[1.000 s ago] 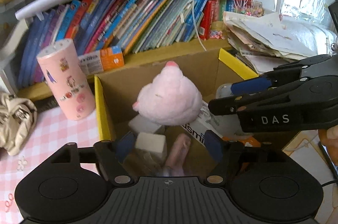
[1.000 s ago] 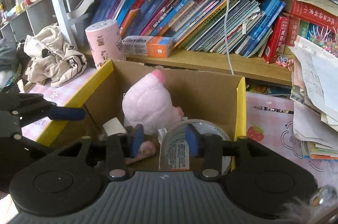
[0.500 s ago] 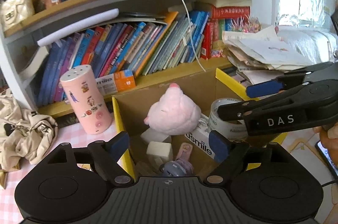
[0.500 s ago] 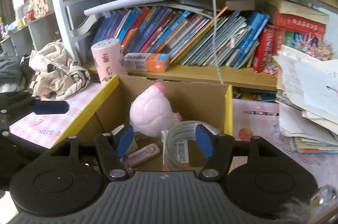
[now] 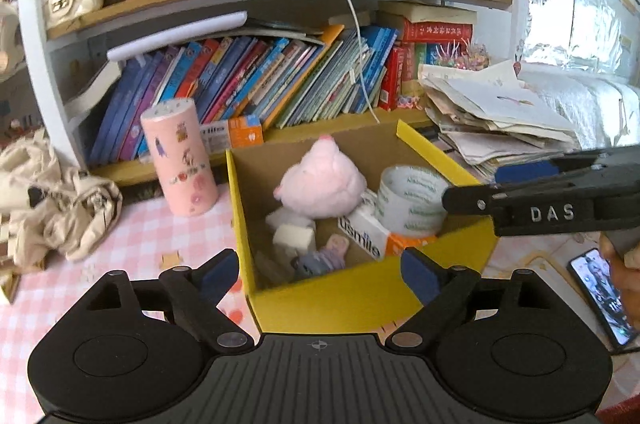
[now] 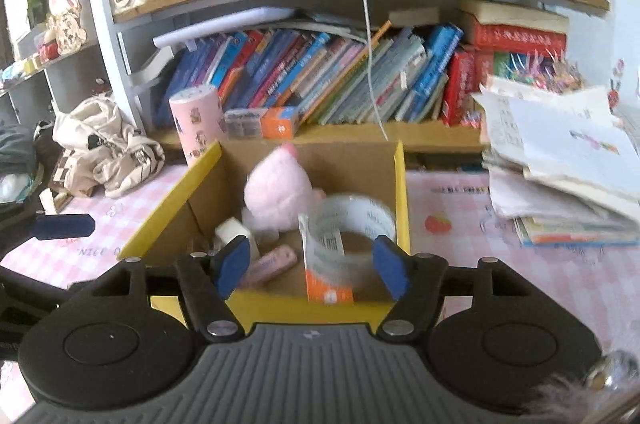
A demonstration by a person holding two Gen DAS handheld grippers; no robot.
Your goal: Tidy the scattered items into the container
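A yellow cardboard box (image 5: pixel 360 298) (image 6: pixel 192 180) stands on the pink checked table. In it lie a pink plush toy (image 5: pixel 320 182) (image 6: pixel 278 192), a tape roll (image 5: pixel 408 200) (image 6: pixel 354 220), an orange and white usmile box (image 5: pixel 366 234) (image 6: pixel 326 264), a white block (image 5: pixel 294 238) and a pink hair clip (image 6: pixel 272 264). My left gripper (image 5: pixel 320 270) is open and empty, above the box's near wall. My right gripper (image 6: pixel 310 262) is open and empty at the box's near wall; it also shows at the right in the left wrist view (image 5: pixel 552 200).
A pink cylinder (image 5: pixel 180 156) (image 6: pixel 196 122) stands left of the box, by the bookshelf (image 5: pixel 256 92). A cream bag (image 5: pixel 60 200) (image 6: pixel 108 144) lies at the left. A paper stack (image 5: pixel 492 120) (image 6: pixel 560 160) lies at the right. A phone (image 5: pixel 604 294) lies at the right near edge.
Both grippers have pulled back and up from the box and opened wider. The tape roll now lies free in the box, and more of the shelf shows.
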